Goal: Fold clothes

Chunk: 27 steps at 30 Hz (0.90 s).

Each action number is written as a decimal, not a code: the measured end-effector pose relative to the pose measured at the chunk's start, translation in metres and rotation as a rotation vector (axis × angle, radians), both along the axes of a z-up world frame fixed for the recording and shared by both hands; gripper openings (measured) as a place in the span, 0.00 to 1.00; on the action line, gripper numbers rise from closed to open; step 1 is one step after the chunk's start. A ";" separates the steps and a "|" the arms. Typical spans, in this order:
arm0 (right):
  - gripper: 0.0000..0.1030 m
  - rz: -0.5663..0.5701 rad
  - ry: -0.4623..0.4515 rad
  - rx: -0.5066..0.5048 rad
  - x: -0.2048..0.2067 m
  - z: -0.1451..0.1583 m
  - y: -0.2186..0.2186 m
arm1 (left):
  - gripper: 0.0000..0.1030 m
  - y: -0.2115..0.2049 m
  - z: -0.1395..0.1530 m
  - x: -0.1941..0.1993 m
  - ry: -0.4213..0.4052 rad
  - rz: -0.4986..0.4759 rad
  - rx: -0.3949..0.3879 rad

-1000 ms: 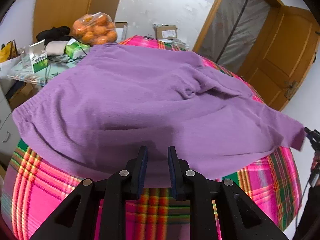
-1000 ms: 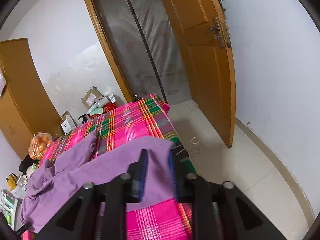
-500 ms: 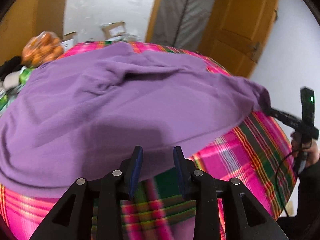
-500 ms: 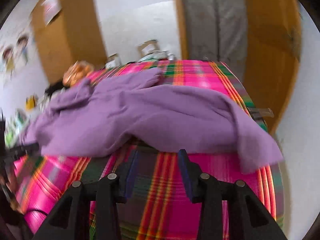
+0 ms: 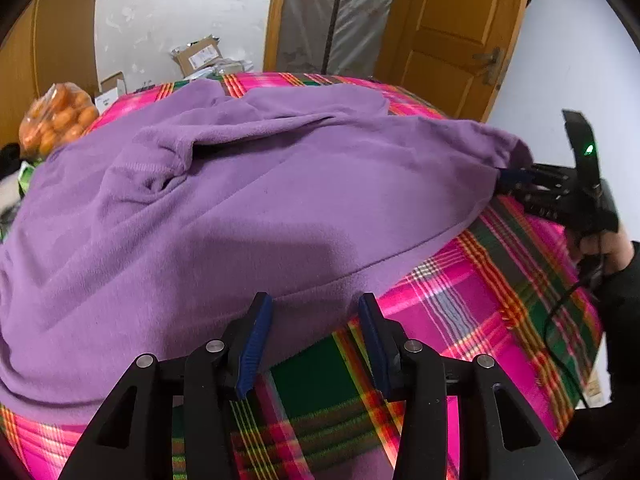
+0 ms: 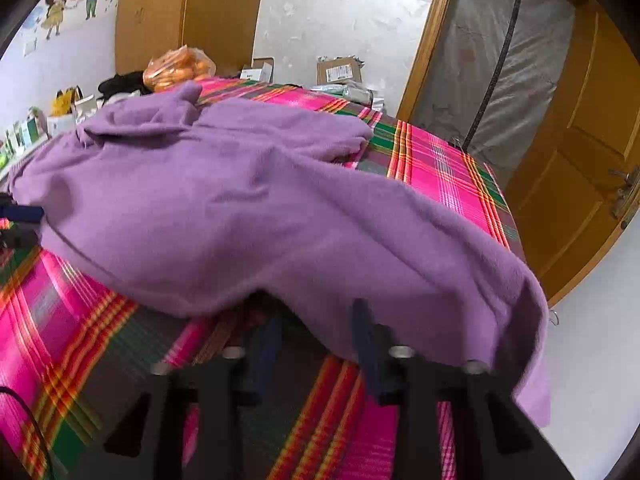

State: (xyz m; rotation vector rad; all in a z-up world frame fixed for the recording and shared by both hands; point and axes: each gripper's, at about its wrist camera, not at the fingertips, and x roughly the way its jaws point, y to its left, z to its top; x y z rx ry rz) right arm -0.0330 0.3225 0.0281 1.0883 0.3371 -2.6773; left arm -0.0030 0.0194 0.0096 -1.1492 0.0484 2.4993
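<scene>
Since a second ago both grippers have let go of the purple garment (image 5: 248, 216) and spread their jaws, and the cloth has settled lower. It lies rumpled and spread wide over the plaid-covered worktop (image 5: 472, 300), one fold bunched near its far side. The left gripper (image 5: 316, 312) stands open, the near hem just ahead of its fingertips. The right gripper (image 6: 316, 328) is also open, its fingers tucked under a drooping edge that hangs past the worktop's corner. This looks like a regrasp between straightening and folding. Next, each gripper would need to close on a hem edge. A bag of oranges (image 5: 56, 116) sits well beyond.
</scene>
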 end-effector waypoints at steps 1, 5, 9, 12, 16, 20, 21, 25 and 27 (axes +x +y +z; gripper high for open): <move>0.08 0.005 -0.004 0.009 -0.003 -0.001 -0.001 | 0.44 0.003 0.000 0.000 0.005 0.003 -0.021; 0.04 -0.004 0.000 0.003 -0.006 0.000 0.001 | 0.36 0.010 0.000 0.001 0.022 0.002 -0.071; 0.03 -0.020 0.020 -0.036 -0.003 0.008 0.006 | 0.10 0.006 0.001 0.001 0.019 0.006 -0.050; 0.03 -0.020 0.034 -0.051 -0.001 0.013 0.006 | 0.04 0.006 0.002 0.001 0.023 0.007 -0.040; 0.03 -0.021 0.043 -0.060 0.006 0.015 0.007 | 0.02 0.003 0.004 0.004 0.034 0.010 -0.026; 0.03 -0.023 0.052 -0.070 0.013 0.018 0.007 | 0.02 0.003 0.006 0.011 0.044 0.007 -0.021; 0.03 -0.023 0.054 -0.072 0.015 0.019 0.007 | 0.02 0.002 0.006 0.012 0.044 0.009 -0.019; 0.03 -0.022 0.062 -0.078 0.024 0.022 0.008 | 0.02 -0.002 0.010 0.020 0.055 0.018 0.006; 0.03 -0.017 0.065 -0.076 0.030 0.024 0.007 | 0.02 -0.006 0.013 0.026 0.063 0.021 0.022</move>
